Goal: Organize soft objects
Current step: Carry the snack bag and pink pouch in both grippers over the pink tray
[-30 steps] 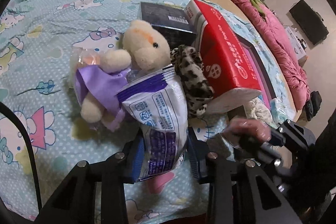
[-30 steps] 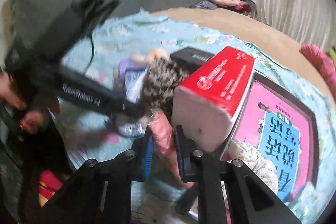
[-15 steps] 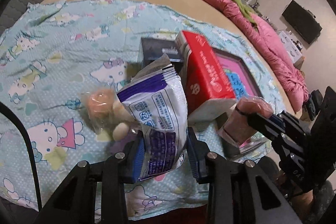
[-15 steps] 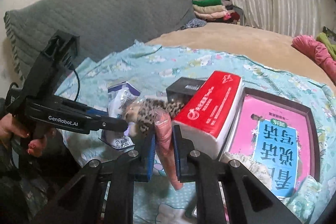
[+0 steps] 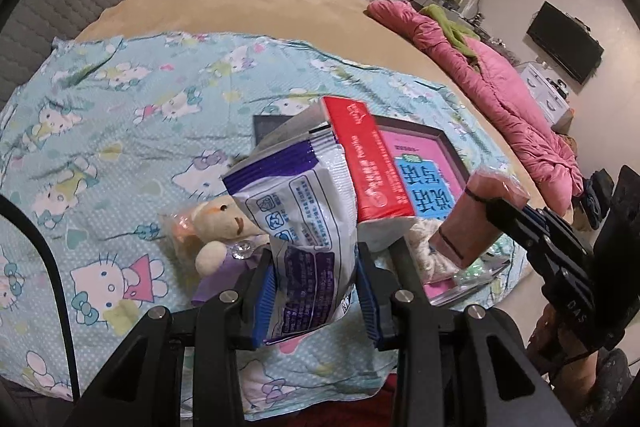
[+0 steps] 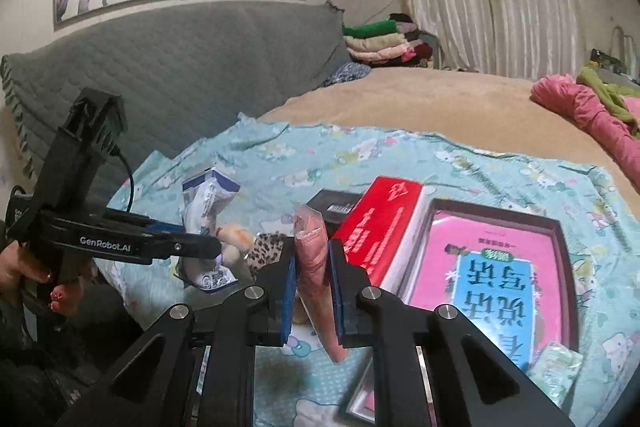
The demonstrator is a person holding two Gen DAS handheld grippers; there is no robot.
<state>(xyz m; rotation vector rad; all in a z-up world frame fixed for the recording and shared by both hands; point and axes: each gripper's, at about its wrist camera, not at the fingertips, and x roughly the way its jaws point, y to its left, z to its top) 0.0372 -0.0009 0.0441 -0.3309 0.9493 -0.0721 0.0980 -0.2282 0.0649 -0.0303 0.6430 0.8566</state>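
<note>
My left gripper (image 5: 316,291) is shut on a white and purple packet (image 5: 300,211) and holds it above the blanket; it also shows in the right wrist view (image 6: 206,223). My right gripper (image 6: 313,291) is shut on a pink plastic-wrapped pack (image 6: 314,267), seen too in the left wrist view (image 5: 476,215). A cream plush toy in a purple dress (image 5: 218,227) and a leopard-print scrunchie (image 6: 266,251) lie on the blanket below.
A red tissue box (image 5: 368,163), a black box (image 6: 334,205) and a framed pink and blue book (image 6: 492,279) lie on the Hello Kitty blanket (image 5: 120,115). A pink quilt (image 5: 500,79) lies far right. Folded clothes (image 6: 380,39) sit behind.
Both grippers have lifted up and back with their packs still held. The plush toy and boxes now look farther below.
</note>
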